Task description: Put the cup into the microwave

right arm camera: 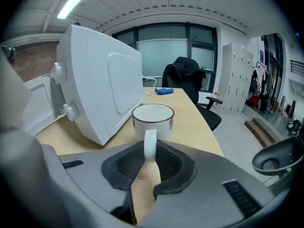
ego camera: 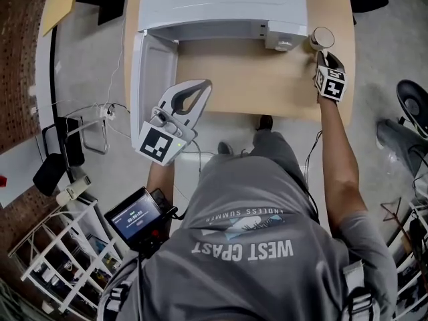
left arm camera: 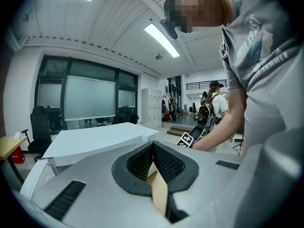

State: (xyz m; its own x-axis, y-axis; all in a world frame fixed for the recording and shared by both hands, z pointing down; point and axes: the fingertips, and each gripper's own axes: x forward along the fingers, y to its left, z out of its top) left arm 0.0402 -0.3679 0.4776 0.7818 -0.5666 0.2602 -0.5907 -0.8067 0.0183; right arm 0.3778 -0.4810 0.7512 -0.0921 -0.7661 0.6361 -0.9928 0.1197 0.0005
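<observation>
A white cup (ego camera: 321,37) (right arm camera: 152,118) stands on the wooden table (ego camera: 254,79) just right of the white microwave (ego camera: 221,5) (right arm camera: 99,94). The microwave's door (ego camera: 150,79) hangs open at the left. My right gripper (ego camera: 326,62) (right arm camera: 149,151) reaches the cup from the near side, and its pads are shut on the cup's handle. My left gripper (ego camera: 200,85) (left arm camera: 153,146) is held off the table's front edge near the open door, shut with nothing in it. In the left gripper view the microwave (left arm camera: 95,139) lies beyond its tips.
A black office chair (right arm camera: 183,75) and a small blue object (right arm camera: 164,90) sit at the table's far end. Another black seat (ego camera: 414,102) stands on the floor at the right. A white wire rack (ego camera: 60,253) and cables are at the lower left.
</observation>
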